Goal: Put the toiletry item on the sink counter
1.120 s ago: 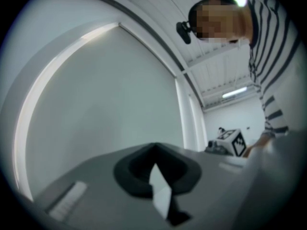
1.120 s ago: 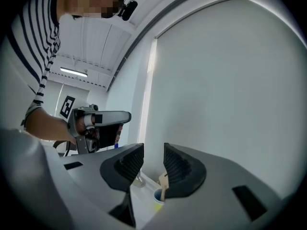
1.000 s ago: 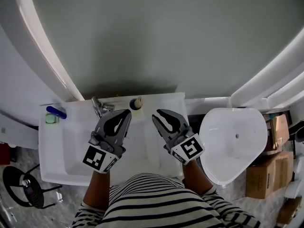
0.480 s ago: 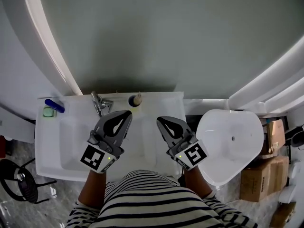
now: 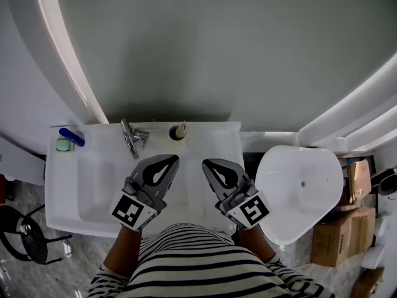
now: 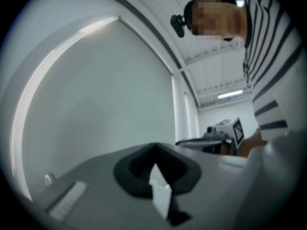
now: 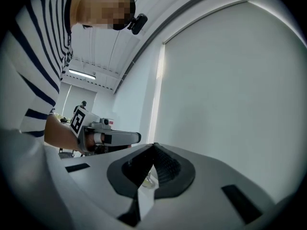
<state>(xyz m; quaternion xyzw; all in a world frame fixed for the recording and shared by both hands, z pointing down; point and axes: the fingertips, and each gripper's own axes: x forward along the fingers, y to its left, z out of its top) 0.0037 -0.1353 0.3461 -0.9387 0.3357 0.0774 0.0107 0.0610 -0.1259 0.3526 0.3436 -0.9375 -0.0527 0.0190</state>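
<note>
**mop_bucket:** ok so where is the toiletry item right now? All I can see is a sink.

**tilegrout:** It's on the back rim of the sink, standing upright just to the right of the faucet. It's a small dark round thing with a pale top, and I can't tell more than that. Neither tool is touching it.

**mop_bucket:** and the 2 tools?

**tilegrout:** Both are over the front half of the basin, side by side, tips pointing toward the wall. The left hand-held gripper has its jaws pressed together with nothing between them. The right hand-held gripper is the same, jaws closed and empty. The item sits well beyond both tips, roughly between the 2 of them.

**mop_bucket:** anything else lying around?

**tilegrout:** There's a blue tube and a small green thing at the sink's back left corner, touching or nearly so. To the right of the sink is a toilet, with cardboard boxes past it. A striped shirt fills the bottom edge.
</note>
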